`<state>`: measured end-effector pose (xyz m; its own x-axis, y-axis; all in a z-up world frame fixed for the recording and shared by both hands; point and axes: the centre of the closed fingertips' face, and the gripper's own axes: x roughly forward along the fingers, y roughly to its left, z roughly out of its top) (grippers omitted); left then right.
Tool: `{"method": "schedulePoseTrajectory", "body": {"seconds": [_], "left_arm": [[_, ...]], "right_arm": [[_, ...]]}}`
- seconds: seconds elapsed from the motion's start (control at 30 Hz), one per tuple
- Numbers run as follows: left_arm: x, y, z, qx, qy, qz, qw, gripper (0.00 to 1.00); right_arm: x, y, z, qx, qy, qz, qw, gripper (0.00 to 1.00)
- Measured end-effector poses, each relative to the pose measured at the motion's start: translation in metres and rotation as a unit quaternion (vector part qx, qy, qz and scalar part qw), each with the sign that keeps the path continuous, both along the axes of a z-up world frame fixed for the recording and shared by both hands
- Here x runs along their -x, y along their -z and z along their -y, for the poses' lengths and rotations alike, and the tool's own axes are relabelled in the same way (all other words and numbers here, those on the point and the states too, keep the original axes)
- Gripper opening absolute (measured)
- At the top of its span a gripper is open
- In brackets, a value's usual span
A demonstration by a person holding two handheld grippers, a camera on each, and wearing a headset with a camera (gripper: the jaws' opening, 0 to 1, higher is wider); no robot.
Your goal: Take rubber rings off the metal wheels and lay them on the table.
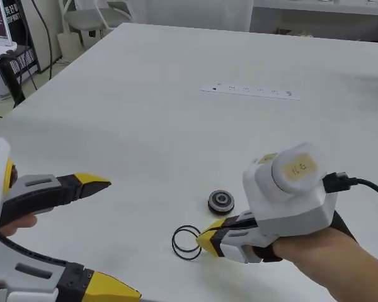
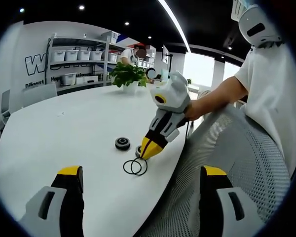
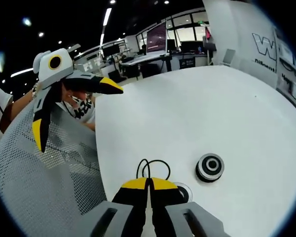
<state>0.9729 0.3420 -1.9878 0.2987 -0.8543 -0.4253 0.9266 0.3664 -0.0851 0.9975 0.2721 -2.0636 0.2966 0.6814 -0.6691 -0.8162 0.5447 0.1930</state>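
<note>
The left gripper (image 1: 118,239) hangs wide open and empty over the table's (image 1: 176,113) near edge. Two rubber rings (image 1: 186,242) lie flat by that edge. The right gripper (image 1: 206,242) is closed at their rim; whether it pinches one, I cannot tell. A metal wheel (image 1: 221,201) sits just beyond. This looks like the laying-down step. The next move probably calls for letting go and seeking a wheel that bears a ring.

On the far wall (image 2: 19,49) in the left gripper view, large outlined letters (image 2: 35,64) begin with "W", the rest cut off by shelving. A smaller line (image 2: 38,84) beneath seems to read "Different". The right gripper view shows the same big "W" (image 3: 265,45) on a wall, its small line below too fine to read. In the head view, a dark sign (image 1: 6,17) bears illegible white characters, and a striped barcode label (image 1: 22,61) sits below it. A cream cap on the right tongs (image 1: 203,242) carries dark, unreadable strokes.
</note>
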Motion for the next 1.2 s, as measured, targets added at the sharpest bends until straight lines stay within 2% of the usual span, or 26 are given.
{"method": "schedulePoseTrajectory", "body": {"seconds": [0.4,0.7,0.9,0.97,1.0,1.1,1.2], "left_arm": [[0.000,0.002,-0.002,-0.005,-0.003,-0.002,1.0000,0.97],[-0.001,0.001,-0.002,-0.005,-0.005,-0.001,1.0000,0.96],[-0.001,0.000,-0.002,-0.002,-0.005,0.000,1.0000,0.96],[0.000,0.000,-0.002,-0.001,-0.003,0.001,1.0000,0.96],[0.000,-0.001,-0.002,-0.001,-0.003,0.001,1.0000,0.96],[-0.002,-0.003,-0.002,0.004,-0.006,0.006,1.0000,0.96],[-0.002,-0.005,-0.002,0.011,-0.007,0.007,0.9999,0.96]], "right_arm": [[0.002,0.004,-0.001,0.044,-0.035,0.041,0.9976,0.05],[-0.006,-0.009,0.003,0.051,-0.036,0.071,0.9955,0.07],[-0.016,-0.028,0.007,0.029,-0.012,0.084,0.9960,0.09],[-0.021,-0.041,0.007,0.010,0.001,0.093,0.9956,0.08],[-0.025,-0.050,0.007,-0.009,0.015,0.096,0.9952,0.08],[-0.031,-0.066,0.009,-0.047,0.038,0.091,0.9941,0.09],[-0.036,-0.076,0.015,-0.053,0.038,0.100,0.9928,0.11]]}}
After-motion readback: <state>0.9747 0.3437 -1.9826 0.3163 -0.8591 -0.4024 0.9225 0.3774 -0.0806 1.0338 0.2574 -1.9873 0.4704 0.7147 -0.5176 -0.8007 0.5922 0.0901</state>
